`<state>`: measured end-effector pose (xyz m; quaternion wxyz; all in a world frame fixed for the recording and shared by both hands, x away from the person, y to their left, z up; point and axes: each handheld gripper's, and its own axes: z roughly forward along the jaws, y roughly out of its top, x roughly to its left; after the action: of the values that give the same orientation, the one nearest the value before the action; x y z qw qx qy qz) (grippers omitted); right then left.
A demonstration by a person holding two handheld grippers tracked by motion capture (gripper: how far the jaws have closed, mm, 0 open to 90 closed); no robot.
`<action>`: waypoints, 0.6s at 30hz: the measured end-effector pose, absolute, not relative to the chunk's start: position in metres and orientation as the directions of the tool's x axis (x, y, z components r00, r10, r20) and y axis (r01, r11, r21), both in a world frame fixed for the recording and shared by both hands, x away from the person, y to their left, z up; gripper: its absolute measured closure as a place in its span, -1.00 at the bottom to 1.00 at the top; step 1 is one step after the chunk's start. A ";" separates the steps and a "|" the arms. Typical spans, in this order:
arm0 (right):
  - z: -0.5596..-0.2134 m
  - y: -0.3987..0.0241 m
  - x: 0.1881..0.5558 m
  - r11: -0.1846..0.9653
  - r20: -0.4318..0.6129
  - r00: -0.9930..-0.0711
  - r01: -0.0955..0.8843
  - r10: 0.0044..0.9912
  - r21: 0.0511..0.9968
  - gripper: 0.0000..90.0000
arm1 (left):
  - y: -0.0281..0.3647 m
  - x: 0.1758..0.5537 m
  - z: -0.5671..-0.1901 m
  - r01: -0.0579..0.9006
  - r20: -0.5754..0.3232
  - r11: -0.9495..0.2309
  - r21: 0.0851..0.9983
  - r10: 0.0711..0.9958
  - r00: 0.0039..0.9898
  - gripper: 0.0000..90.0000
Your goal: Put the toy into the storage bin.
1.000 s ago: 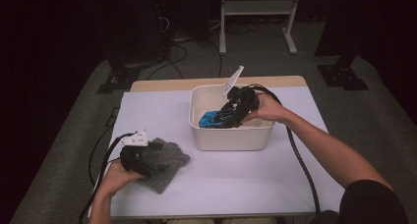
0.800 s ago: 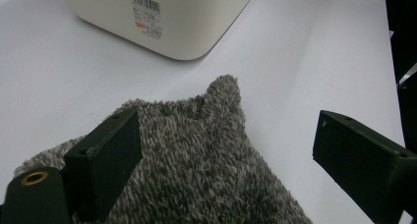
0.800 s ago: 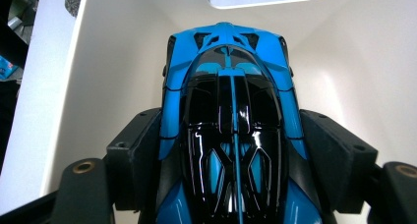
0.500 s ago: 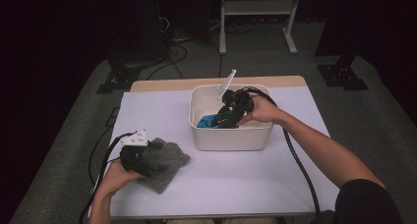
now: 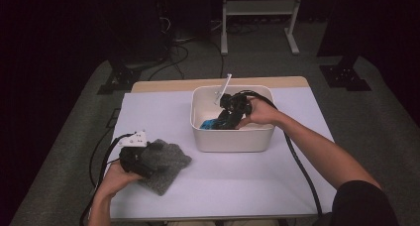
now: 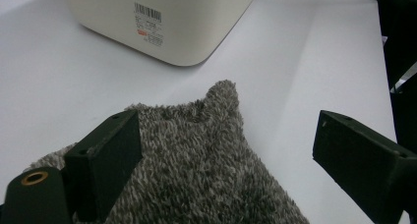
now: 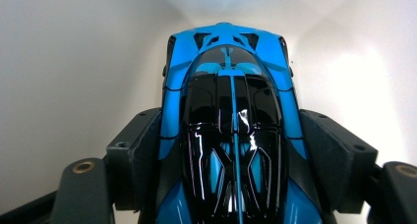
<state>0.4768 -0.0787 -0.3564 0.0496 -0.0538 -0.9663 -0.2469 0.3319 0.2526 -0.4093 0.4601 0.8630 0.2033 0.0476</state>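
Down inside the white bin (image 5: 233, 139) my right gripper (image 7: 231, 150) was clamped on the blue and black toy car (image 7: 231, 135), one jaw pressed against each flank of its body, and the car's nose pointed away from me toward the bin's pale inner wall. From the high view the right gripper (image 5: 229, 113) sat tilted into the bin with my right hand (image 5: 260, 112) behind it, and a bit of the car's blue (image 5: 210, 124) showed beside the jaws near the bin's floor. Whether the car rested on the bottom or hung just clear of it, I could not tell.

My left gripper (image 5: 143, 159) lay low at the near left of the table (image 5: 247, 186), its jaws standing wide apart over the grey fuzzy cloth (image 6: 196, 155); the cloth spread flat between and beneath them (neither pad pinched it). My left hand (image 5: 116, 176) held the gripper's body from behind. The cloth (image 5: 166, 164) was well apart from the car, with the bin's near wall between them.

On the bin's outer wall a small sticker (image 6: 149, 23) carried a barcode, some tiny lines of print and a red mark; the print was too small for me to read.
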 end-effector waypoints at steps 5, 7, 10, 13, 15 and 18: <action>-0.360 -0.077 0.477 0.884 0.121 -0.989 0.131 0.085 0.449 -0.41 | 0.253 0.332 -0.409 0.307 -0.106 -0.491 0.815 0.394 0.913 -0.77; -0.361 -0.075 0.478 0.890 0.122 -0.989 0.127 0.081 0.439 -0.41 | 0.253 0.332 -0.409 0.308 -0.108 -0.489 0.816 0.395 0.912 -0.77; -0.363 -0.074 0.479 0.895 0.125 -0.989 0.122 0.075 0.430 -0.41 | 0.253 0.331 -0.409 0.307 -0.105 -0.493 0.814 0.395 0.913 -0.77; -0.365 -0.073 0.479 0.902 0.123 -0.989 0.124 0.079 0.414 -0.41 | 0.253 0.331 -0.409 0.307 -0.105 -0.492 0.815 0.396 0.912 -0.77; -0.366 -0.072 0.479 0.904 0.126 -0.989 0.126 0.080 0.409 -0.42 | 0.253 0.331 -0.409 0.307 -0.104 -0.492 0.814 0.397 0.912 -0.77; -0.367 -0.072 0.479 0.907 0.125 -0.989 0.121 0.076 0.403 -0.42 | 0.253 0.331 -0.409 0.307 -0.105 -0.491 0.815 0.396 0.912 -0.77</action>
<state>0.4787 -0.0718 -0.3666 0.0532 -0.0505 -0.9751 -0.2094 0.3310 0.2531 -0.4090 0.4612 0.8622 0.2039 0.0482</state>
